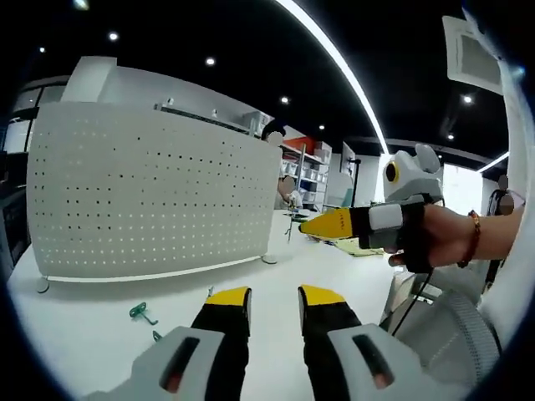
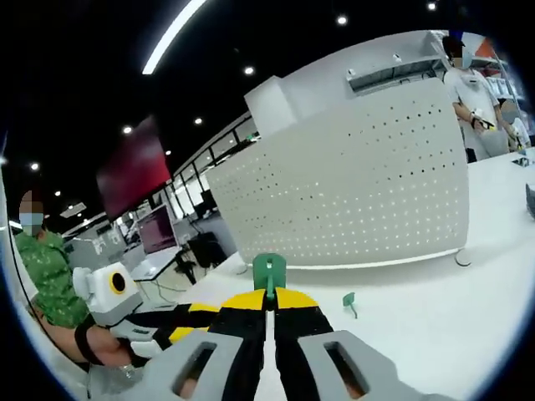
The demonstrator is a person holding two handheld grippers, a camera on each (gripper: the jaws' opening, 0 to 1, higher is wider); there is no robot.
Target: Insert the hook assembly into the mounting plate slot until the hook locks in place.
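Hook assembly point(image 2: 269, 272), small, green and flat-looking, sits pinched between the closed jaws of the right gripper point(image 2: 269, 302), just ahead of its yellow tips. Beyond stands the mounting plate point(image 2: 359, 184), a white perforated panel, upright on the smooth white table point(image 2: 435, 326). A shallow grip like this may let the hook twist or slip when pressed into a slot. Spare green hooks point(image 1: 142, 313) lie before the left gripper point(image 1: 274, 299), whose jaws stand apart, holding nothing.

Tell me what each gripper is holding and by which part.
The right gripper pinches a green hook by its lower end, the flat top sticking out above the tips. The left gripper is open, holding nothing.
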